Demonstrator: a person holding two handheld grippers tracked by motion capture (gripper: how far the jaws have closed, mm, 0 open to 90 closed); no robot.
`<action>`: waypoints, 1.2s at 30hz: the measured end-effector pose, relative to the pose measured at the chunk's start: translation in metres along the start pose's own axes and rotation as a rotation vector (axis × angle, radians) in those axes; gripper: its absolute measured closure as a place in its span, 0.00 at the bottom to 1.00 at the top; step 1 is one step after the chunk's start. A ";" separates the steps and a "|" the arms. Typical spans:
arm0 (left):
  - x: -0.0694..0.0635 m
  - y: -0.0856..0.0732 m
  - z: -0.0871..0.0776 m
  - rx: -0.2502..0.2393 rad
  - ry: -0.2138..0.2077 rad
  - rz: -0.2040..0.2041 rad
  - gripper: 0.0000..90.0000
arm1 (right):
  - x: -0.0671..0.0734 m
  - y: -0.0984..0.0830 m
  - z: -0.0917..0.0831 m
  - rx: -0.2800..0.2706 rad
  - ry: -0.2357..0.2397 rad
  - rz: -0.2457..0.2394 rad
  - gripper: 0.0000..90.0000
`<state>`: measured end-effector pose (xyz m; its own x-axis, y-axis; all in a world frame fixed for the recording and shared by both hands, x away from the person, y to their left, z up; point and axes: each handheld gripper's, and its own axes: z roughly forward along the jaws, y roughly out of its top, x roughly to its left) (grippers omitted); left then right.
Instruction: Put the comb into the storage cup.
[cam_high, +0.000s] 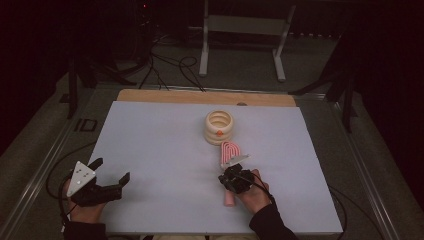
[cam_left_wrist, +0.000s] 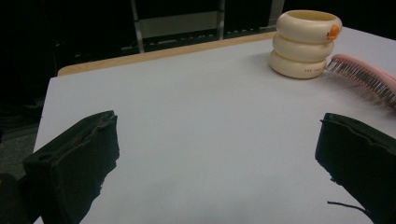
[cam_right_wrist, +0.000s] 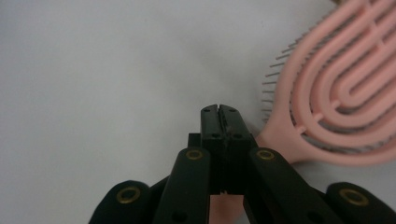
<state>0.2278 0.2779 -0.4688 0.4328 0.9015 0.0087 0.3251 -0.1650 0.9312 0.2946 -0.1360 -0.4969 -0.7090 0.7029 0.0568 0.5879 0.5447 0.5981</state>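
Left gripper (cam_high: 111, 170) fingers spread; right gripper (cam_right_wrist: 219, 108) fingers pressed together above the pink brush (cam_right_wrist: 341, 88).

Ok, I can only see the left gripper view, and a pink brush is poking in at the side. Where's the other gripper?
Observer: The right gripper sits right over that pink brush, just behind its head, where the handle starts.
Operator: Is it pinching the brush?
Observer: Not that I can see. In the right gripper view its jaws are shut tip to tip with nothing between them, and the handle runs underneath.
Operator: Where does the handle go?
Observer: In the high view the handle's end sticks out toward the person, beside the right hand.
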 end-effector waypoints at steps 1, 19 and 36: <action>0.000 0.000 0.000 0.000 0.000 0.001 0.01 | 0.000 0.000 0.000 0.000 0.000 0.000 1.00; -0.003 -0.001 0.003 0.010 -0.006 0.005 0.01 | -0.027 -0.030 -0.026 -0.024 0.012 0.015 0.97; -0.002 -0.001 0.002 0.004 0.000 0.004 0.01 | -0.040 -0.030 -0.056 -0.270 0.037 -0.015 0.61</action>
<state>0.2284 0.2758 -0.4702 0.4340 0.9008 0.0121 0.3271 -0.1701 0.9295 0.2832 -0.2058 -0.4719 -0.7337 0.6755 0.0727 0.4554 0.4096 0.7905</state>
